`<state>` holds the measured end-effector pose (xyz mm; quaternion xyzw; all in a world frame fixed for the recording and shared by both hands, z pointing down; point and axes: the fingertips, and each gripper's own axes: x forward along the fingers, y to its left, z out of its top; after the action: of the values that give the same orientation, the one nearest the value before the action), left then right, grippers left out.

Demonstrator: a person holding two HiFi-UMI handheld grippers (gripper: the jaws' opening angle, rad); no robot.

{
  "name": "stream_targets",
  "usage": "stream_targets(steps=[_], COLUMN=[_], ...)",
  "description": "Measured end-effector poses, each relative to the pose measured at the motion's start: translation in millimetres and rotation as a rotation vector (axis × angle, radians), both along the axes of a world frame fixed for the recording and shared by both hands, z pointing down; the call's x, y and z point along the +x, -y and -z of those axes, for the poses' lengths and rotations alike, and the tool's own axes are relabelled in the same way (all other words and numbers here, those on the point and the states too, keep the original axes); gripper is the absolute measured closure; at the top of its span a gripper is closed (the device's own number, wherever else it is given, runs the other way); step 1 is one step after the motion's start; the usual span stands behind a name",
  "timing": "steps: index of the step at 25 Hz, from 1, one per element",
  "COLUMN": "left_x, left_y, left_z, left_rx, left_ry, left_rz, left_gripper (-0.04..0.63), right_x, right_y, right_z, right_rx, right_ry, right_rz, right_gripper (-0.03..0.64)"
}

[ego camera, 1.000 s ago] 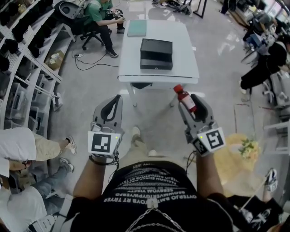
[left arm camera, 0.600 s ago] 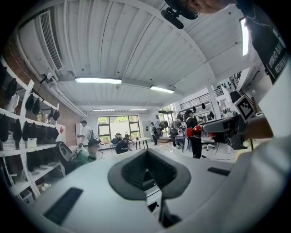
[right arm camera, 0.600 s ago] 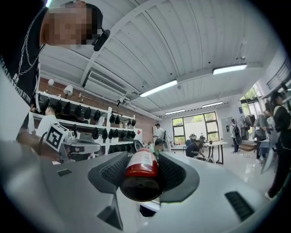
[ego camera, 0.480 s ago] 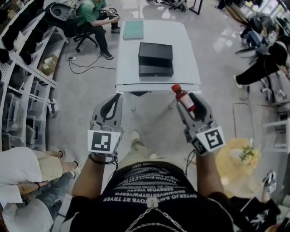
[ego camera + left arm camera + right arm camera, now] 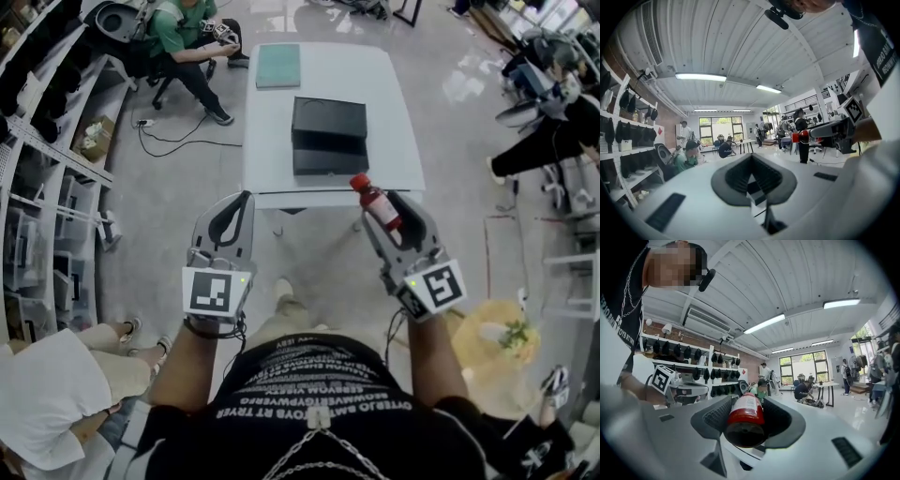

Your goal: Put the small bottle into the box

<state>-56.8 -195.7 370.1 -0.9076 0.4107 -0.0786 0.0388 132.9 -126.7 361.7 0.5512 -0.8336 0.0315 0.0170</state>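
The small bottle (image 5: 379,205) has a red cap and red label. My right gripper (image 5: 386,208) is shut on it and holds it in the air, cap pointing away from me, just short of the near edge of the white table (image 5: 398,150). In the right gripper view the bottle (image 5: 745,420) fills the hollow between the pads. The black box (image 5: 328,136) lies in the middle of the table, beyond both grippers. My left gripper (image 5: 232,217) hangs level with the right one, shut on nothing; the left gripper view shows its pads (image 5: 752,176) closed with nothing between them.
A teal pad (image 5: 278,66) lies at the table's far end. A person in green (image 5: 183,33) sits at the back left beside a floor cable (image 5: 178,141). Shelves (image 5: 47,141) line the left. Another person (image 5: 548,136) sits at the right, and one in white (image 5: 47,403) at lower left.
The table and box have come nearer in the head view. Both grippers keep the same pose, the bottle still held. The person at lower left has shifted.
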Motion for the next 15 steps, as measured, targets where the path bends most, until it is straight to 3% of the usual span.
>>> stream_targets(steps=[15], left_x=[1], left_y=[91], left_z=[6], left_rx=[0.016], left_ry=[-0.012], left_rz=[-0.097], left_gripper=[0.592], right_x=[5], right_y=[82], right_z=[-3], right_rx=[-0.035], right_ry=[-0.023], right_rz=[-0.097], right_gripper=[0.408])
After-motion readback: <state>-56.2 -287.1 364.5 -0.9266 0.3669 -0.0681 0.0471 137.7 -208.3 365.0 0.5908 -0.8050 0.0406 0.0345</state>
